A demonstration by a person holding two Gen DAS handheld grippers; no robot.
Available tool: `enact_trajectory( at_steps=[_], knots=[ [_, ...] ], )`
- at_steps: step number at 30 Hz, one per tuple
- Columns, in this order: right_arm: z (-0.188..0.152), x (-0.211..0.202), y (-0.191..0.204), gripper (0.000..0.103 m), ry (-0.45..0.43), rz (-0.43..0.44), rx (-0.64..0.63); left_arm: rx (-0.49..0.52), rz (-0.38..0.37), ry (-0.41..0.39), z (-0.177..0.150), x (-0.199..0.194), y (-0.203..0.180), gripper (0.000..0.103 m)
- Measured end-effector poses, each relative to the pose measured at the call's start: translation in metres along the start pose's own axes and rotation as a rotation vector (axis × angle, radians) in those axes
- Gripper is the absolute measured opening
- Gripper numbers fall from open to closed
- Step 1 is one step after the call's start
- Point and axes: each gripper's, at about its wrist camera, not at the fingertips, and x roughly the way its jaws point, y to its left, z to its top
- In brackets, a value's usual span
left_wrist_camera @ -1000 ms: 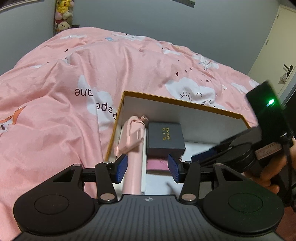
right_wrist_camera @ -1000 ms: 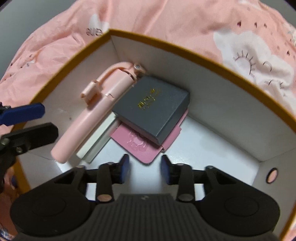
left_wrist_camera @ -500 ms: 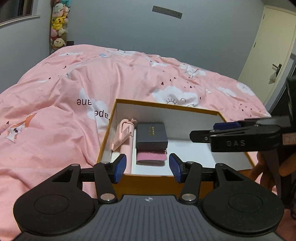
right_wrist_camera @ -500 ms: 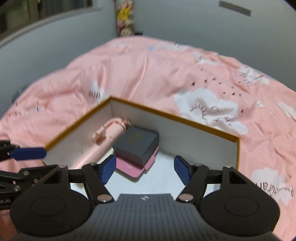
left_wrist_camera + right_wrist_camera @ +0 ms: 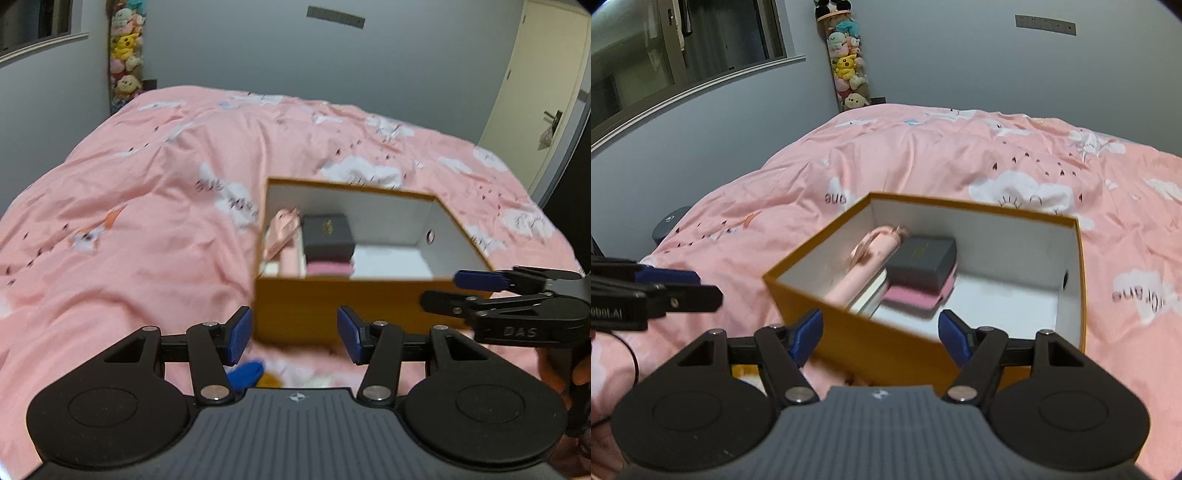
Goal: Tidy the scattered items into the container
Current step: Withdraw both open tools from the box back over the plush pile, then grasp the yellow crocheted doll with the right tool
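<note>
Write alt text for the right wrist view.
An open, empty right gripper hovers before an orange box on a pink duvet; inside lie a pink selfie stick, dark gift box and pink wallet.

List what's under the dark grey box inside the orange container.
A pink flat item lies directly under the dark grey box, its edge sticking out. How far it extends beneath is covered; nothing else shows there.

Matt card box [image 5: 886, 343], soft creased cotton duvet [image 5: 923, 158], ribbed black plastic gripper housing.
</note>
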Motion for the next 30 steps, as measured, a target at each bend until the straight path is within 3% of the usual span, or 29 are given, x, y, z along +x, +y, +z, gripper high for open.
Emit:
enact_trajectory(
  at_steps=[8,13,18,24,30],
  knots=[
    [-0.038,-0.01,0.021,0.062,0.04,-0.009,-0.028,-0.05,0.056,0.09,-0.038,-0.01,0.017,0.06],
    [-0.051,-0.011,0.046,0.052,0.068,0.047,-0.1,-0.023,0.092,0.157,-0.056,-0.004,0.015,0.06],
    [-0.059,-0.005,0.066,0.048,0.096,0.102,-0.169,-0.032,0.052,0.181,-0.066,0.001,0.016,0.06],
    [-0.065,0.007,0.059,0.038,0.151,0.089,-0.119,-0.016,0.043,0.209,-0.071,0.015,0.013,0.057],
    [-0.064,0.013,0.068,0.038,0.158,0.136,-0.165,-0.003,0.072,0.22,-0.071,0.023,0.014,0.057]
  ],
)
